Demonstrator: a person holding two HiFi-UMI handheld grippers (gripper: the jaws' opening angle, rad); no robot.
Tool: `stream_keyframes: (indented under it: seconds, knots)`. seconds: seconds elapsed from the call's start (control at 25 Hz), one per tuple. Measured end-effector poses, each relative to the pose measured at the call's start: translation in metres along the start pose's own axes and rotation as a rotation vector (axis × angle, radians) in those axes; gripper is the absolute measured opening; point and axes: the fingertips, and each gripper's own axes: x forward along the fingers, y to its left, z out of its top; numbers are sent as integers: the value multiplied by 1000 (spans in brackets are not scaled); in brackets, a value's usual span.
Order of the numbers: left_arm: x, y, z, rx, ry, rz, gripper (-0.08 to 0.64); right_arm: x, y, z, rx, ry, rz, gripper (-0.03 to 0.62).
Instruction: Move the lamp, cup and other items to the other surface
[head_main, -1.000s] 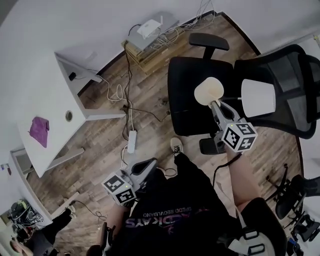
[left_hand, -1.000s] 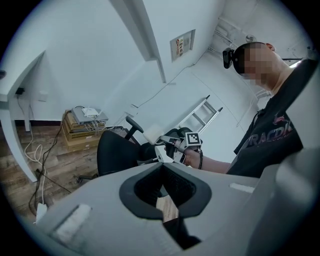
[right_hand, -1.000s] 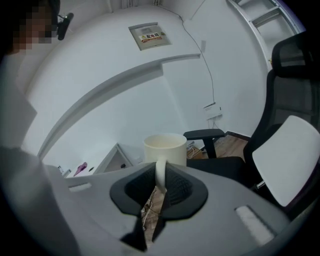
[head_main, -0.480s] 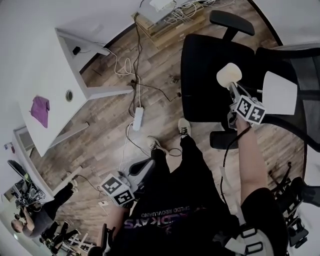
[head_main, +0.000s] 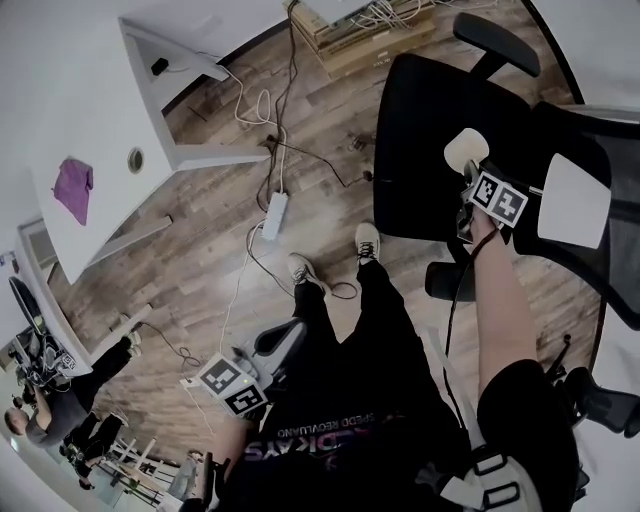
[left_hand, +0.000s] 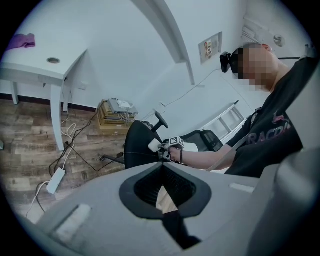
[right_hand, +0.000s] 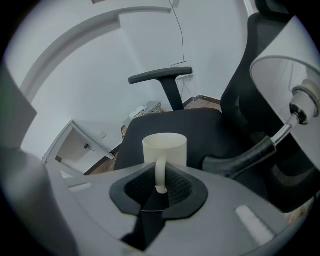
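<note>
My right gripper (head_main: 468, 178) is shut on the handle (right_hand: 160, 176) of a cream cup (head_main: 464, 150), which hangs upright just over the black office chair seat (head_main: 420, 120). In the right gripper view the cup (right_hand: 165, 149) stands straight ahead of the jaws, with the seat (right_hand: 200, 125) behind it. A white-shaded lamp (head_main: 572, 200) lies on the chair at the right; its shade (right_hand: 282, 85) and black neck (right_hand: 245, 159) are beside the cup. My left gripper (head_main: 288, 336) hangs low by the person's leg, shut and holding nothing (left_hand: 161, 172).
A white table (head_main: 95, 110) with a purple cloth (head_main: 72, 188) stands at the left. Cables and a power strip (head_main: 273, 215) lie on the wooden floor. The chair's armrest (right_hand: 160, 76) rises behind the seat. Another person (head_main: 45, 425) is at the lower left.
My right gripper has come down with the cup toward the chair seat. The left gripper has sunk lower beside the leg. The head view has swung a little.
</note>
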Motion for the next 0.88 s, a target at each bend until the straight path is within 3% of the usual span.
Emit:
stream_keyframes:
  seconds: [0.28, 0.4, 0.88]
  knots:
    - [-6, 7, -13, -43, -20, 33, 0, 12, -3, 0, -22, -20, -22, 48]
    - [-6, 9, -12, -56, -28, 34, 0, 13, 1, -7, -72, 0, -24, 49]
    - [-25, 7, -17, -59, -107, 47, 0, 14, 0, -31, -68, 97, -57, 83]
